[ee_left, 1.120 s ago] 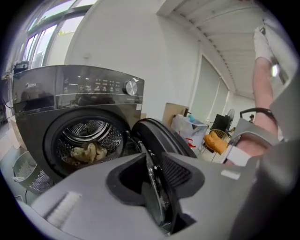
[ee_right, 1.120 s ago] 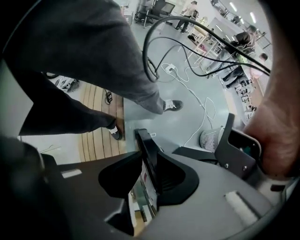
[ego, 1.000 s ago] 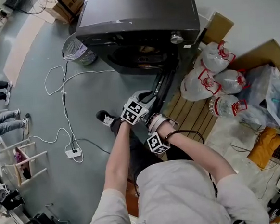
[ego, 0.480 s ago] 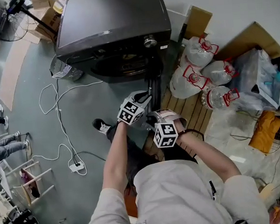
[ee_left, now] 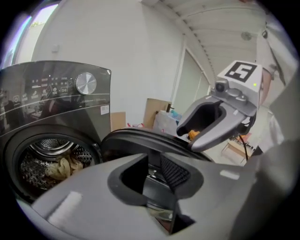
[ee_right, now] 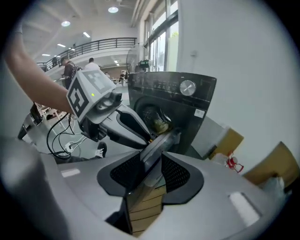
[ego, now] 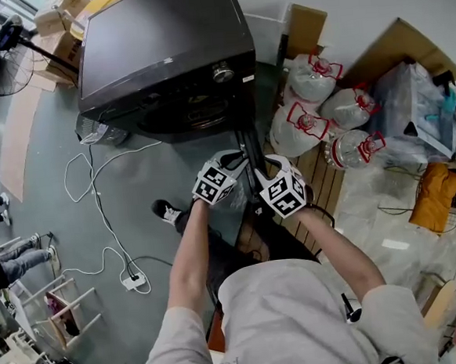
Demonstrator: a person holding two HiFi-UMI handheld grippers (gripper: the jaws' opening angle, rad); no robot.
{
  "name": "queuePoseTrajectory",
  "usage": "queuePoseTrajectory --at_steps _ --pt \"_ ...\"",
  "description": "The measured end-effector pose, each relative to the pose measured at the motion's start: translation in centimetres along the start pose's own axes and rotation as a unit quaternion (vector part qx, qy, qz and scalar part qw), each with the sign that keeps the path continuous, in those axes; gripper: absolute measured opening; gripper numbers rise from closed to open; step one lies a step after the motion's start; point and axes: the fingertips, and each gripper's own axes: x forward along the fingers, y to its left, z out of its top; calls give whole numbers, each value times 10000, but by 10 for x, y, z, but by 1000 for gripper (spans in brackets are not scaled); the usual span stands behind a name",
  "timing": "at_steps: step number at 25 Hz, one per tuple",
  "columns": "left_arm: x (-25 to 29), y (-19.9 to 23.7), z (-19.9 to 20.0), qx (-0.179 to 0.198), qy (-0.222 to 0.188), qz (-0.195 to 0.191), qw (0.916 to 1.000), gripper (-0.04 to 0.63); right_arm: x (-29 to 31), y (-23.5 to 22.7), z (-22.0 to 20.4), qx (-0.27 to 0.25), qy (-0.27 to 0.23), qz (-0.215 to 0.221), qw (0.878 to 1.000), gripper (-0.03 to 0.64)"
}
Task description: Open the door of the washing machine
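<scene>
With the door (ee_left: 132,140) now swung well out from the machine (ego: 162,41), left gripper (ee_left: 152,174) clenched on its edge and right gripper (ee_right: 151,171) newly raised alongside, jaws just spread and straddling that edge unpressed: probably all but opened, needing only release.

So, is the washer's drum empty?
No, the left gripper view shows crumpled laundry lying inside the drum.
</scene>
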Motion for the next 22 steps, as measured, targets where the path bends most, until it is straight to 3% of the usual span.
queuePoseTrajectory --at_steps 10,22 --pt "29 -19 18 256 199 -242 9992 141 -16 -35 -26 999 23 -28 9950 117" --pt "75 -32 47 292 539 -376 9974 143 -29 -93 -47 646 395 -263 9968 114"
